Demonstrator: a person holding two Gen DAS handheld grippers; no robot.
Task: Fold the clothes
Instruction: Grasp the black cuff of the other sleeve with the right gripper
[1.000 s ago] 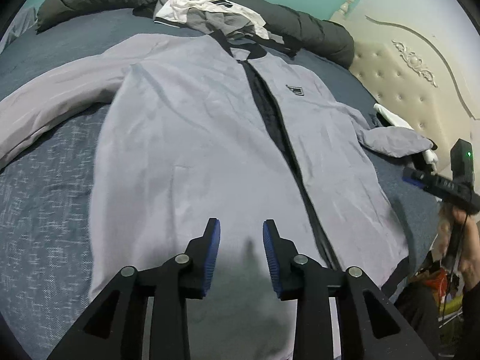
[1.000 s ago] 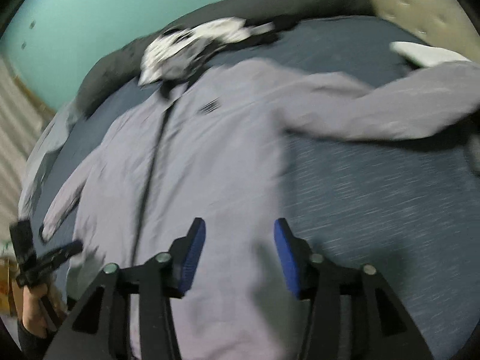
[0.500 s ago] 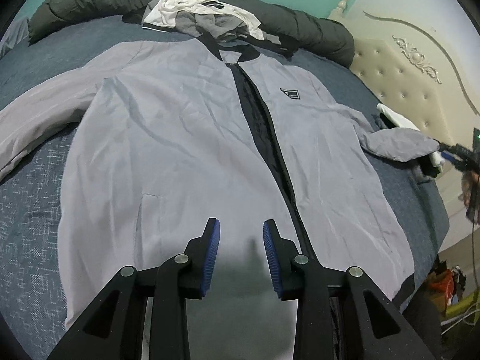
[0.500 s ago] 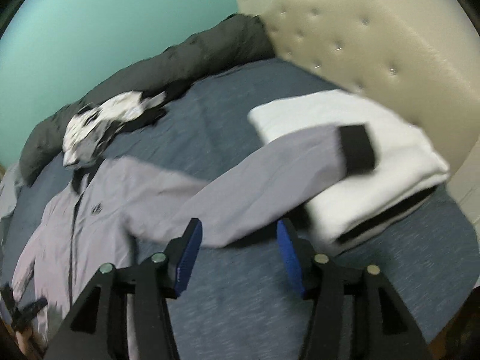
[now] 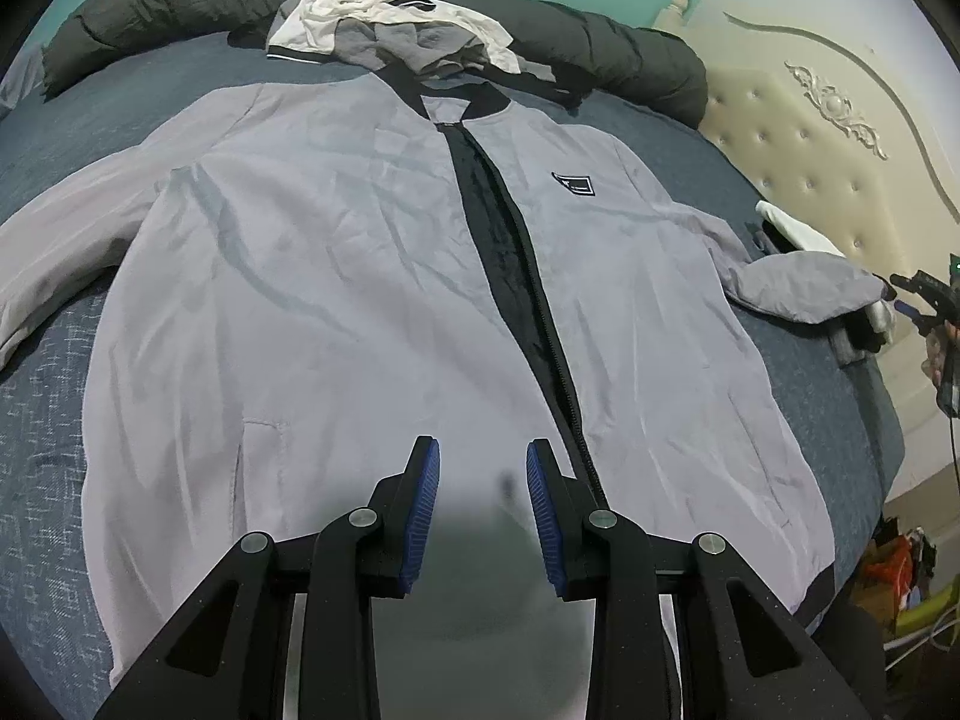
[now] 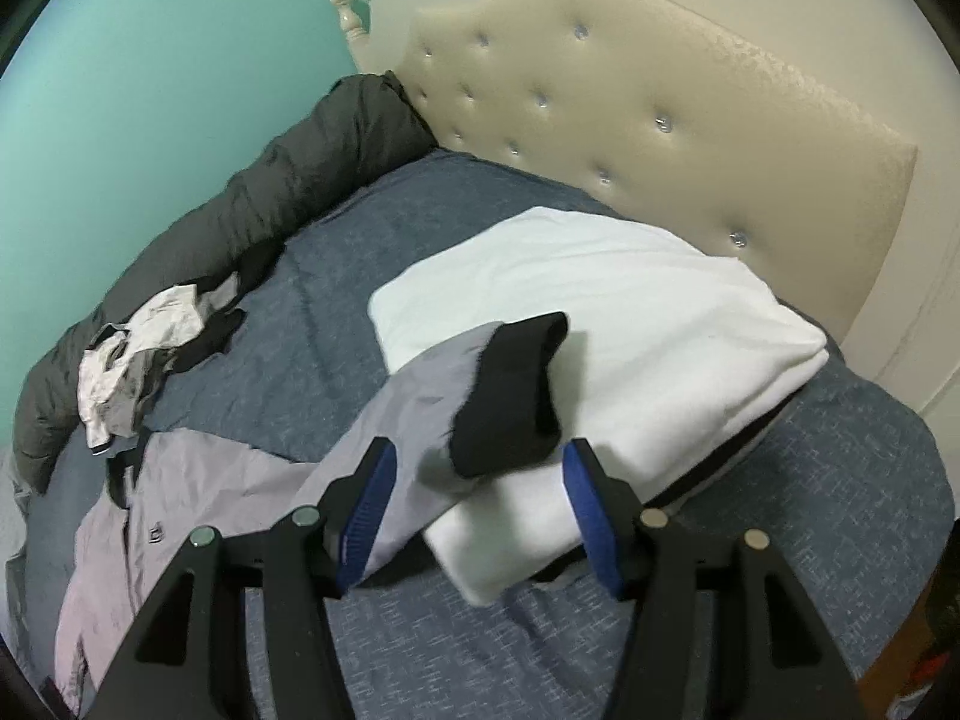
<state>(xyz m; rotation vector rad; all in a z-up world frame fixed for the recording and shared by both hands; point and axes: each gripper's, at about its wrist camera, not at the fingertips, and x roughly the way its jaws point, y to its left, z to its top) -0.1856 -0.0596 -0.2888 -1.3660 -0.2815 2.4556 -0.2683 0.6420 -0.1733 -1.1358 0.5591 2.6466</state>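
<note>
Right hand-held gripper point(image 6: 480, 504) wide, just been opening, nothing pinched, lined up on black cuff point(image 6: 510, 396) resting on white pillow point(image 6: 660, 324). Left hand-held gripper point(image 5: 483, 504) narrow, empty, over jacket point(image 5: 360, 276), spread flat mid-frame on bed point(image 5: 36, 420) for folding.

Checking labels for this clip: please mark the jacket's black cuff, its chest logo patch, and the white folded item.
black cuff point(image 6: 516, 390), right wrist view, cuff middle.
chest logo patch point(image 5: 573, 185), left wrist view, patch centre.
white folded item point(image 6: 630, 312), right wrist view, top face.
</note>
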